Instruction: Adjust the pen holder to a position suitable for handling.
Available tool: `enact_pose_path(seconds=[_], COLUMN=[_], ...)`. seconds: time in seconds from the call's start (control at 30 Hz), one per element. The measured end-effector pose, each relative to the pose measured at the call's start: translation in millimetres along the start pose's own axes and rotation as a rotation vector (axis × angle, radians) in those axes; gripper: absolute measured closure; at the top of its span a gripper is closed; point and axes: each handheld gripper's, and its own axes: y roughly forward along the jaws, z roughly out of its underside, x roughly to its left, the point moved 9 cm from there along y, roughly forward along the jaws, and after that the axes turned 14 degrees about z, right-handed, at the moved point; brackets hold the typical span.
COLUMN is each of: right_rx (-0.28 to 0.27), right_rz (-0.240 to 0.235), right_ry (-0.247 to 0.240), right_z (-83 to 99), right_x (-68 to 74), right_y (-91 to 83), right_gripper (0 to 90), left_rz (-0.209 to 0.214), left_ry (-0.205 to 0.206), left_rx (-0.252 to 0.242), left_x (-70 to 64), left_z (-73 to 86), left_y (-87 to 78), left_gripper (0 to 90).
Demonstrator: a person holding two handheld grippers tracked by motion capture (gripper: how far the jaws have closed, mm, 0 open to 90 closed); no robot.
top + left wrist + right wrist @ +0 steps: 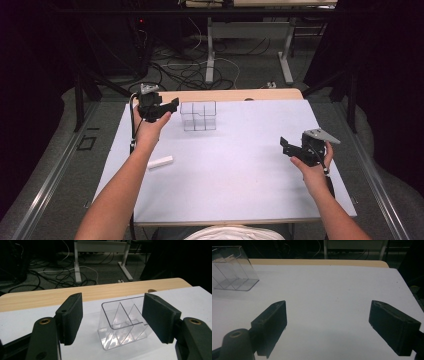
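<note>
A clear plastic organiser point(198, 116) with inner dividers stands on the white table sheet point(240, 165) near the far edge. My left gripper point(173, 104) hovers just left of it, open, jaws pointing at it. In the left gripper view the organiser point(123, 323) sits ahead between the two jaws, untouched. A small white block point(160, 162) lies on the sheet near my left forearm. My right gripper point(283, 145) is held open over the right side of the sheet, nothing between its jaws. In the right gripper view the organiser point(233, 270) is far off at the upper left.
The wooden table top point(225, 95) shows as a strip beyond the sheet. Past it, on the floor, lie cables point(185, 70) and the legs of another desk point(211, 50). Dark curtains close both sides.
</note>
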Motion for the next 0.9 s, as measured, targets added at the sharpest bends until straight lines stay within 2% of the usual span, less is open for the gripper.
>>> enact_pose_path(seconds=[0.17, 0.27, 0.5, 0.57, 0.7, 0.8, 0.9], right_rx=[0.0, 0.013, 0.008, 0.023, 0.015, 0.032, 0.028], right_rz=[0.005, 0.0, -0.004, 0.0, -0.005, -0.002, -0.006], right_ry=[-0.004, -0.002, 0.004, 0.003, 0.008, 0.009, 0.011], right_z=[1.5, 3.0, 3.0, 4.5, 4.4, 6.0, 5.9], right_x=[-0.7, -1.1, -1.5, -2.4, -2.2, -2.7, -2.6], right_y=[1.8, 1.9, 2.9, 2.8, 3.9, 3.6, 4.4], right_gripper=[14.4, 14.4, 14.5, 14.5, 14.5, 14.5, 14.5], left_rz=[-0.026, -0.041, -0.052, -0.048, -0.055, -0.066, -0.079], left_ry=[-0.019, -0.035, -0.038, -0.047, -0.055, -0.058, -0.087], left_rx=[0.007, 0.049, 0.088, 0.114, 0.127, 0.149, 0.171], left_x=[5.5, 6.1, 2.1, 0.8, 1.2, 3.5, 8.7], left_z=[-6.5, -10.1, -15.3, -15.3, -15.1, -13.1, -7.6], left_y=[8.1, 13.8, 27.6, 33.9, 41.3, 46.1, 52.4], left_gripper=[34.5, 36.2, 36.7, 37.6, 39.2, 42.4, 45.4])
